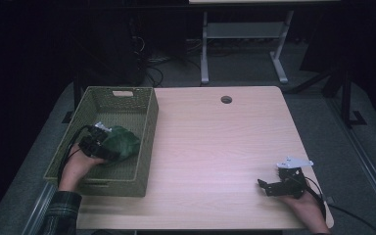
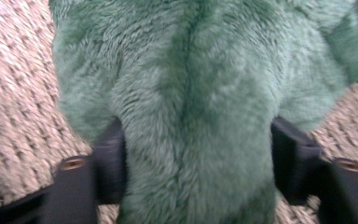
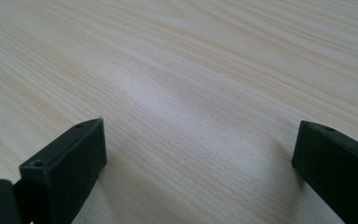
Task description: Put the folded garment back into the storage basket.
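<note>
- The left tool (image 1: 97, 143) sat inside the woven green basket (image 1: 147, 142) at the left of the counter (image 1: 215, 147), its jaws pressed into either side of a green plush thing (image 2: 186, 107), which rested on the basket floor near the right wall.
- The plush bulged out well past the jaws, so the hold looked to be on soft pile only; a quick lift could have let it slide free and drop back.
- The basket's right wall stood just beside the plush; a sideways pull might have snagged it on the weave or dragged the light basket across the counter.
- The right tool (image 1: 274, 186) lay at the near right of the counter, jaws spread wide over bare wood and holding nothing, well apart from the basket, so it could not have steadied it.
</note>
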`<state>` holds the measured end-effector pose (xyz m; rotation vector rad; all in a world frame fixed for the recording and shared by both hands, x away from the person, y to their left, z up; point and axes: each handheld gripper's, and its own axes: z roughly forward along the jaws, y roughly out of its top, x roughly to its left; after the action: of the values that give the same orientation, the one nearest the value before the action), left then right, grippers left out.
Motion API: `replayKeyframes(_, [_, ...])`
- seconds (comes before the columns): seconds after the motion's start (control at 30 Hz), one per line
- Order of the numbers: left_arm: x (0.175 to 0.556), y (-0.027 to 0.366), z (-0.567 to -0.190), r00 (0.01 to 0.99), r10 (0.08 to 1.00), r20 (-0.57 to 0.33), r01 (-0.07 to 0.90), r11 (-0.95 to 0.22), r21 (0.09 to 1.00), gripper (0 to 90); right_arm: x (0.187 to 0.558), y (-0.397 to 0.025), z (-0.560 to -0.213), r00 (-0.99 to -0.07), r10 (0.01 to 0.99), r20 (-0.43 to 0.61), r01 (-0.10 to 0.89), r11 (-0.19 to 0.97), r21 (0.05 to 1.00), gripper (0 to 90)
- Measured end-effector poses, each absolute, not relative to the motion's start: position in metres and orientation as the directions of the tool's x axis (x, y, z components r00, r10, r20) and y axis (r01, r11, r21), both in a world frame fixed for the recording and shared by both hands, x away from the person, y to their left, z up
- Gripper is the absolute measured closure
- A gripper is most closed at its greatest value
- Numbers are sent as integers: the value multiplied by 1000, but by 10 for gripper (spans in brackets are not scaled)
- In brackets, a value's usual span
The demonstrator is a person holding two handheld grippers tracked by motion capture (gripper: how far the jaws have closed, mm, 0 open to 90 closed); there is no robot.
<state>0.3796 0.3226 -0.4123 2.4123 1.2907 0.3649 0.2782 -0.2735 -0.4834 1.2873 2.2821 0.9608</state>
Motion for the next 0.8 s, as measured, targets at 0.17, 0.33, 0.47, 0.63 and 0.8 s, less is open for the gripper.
replayKeyframes(0.17, [378, 326, -406, 539, 841, 56, 709, -488, 510, 132, 278, -273, -483, -525, 851, 27, 613, 357, 705, 27])
replayKeyframes(0.33, [376, 331, -399, 530, 847, 33, 690, -454, 564, 132, 278, -273, -483, -523, 852, 28, 614, 354, 705, 26])
replayKeyframes(0.47, [374, 333, -393, 535, 845, 16, 680, -442, 585, 132, 278, -273, -483, -523, 852, 28, 614, 354, 705, 27])
replayKeyframes(0.63, [373, 331, -380, 539, 842, 0, 668, -428, 609, 132, 278, -273, -483, -525, 851, 27, 614, 356, 705, 27])
replayKeyframes(0.8, [374, 323, -366, 558, 830, -5, 648, -433, 627, 132, 278, -273, -483, -525, 851, 27, 614, 356, 705, 27])
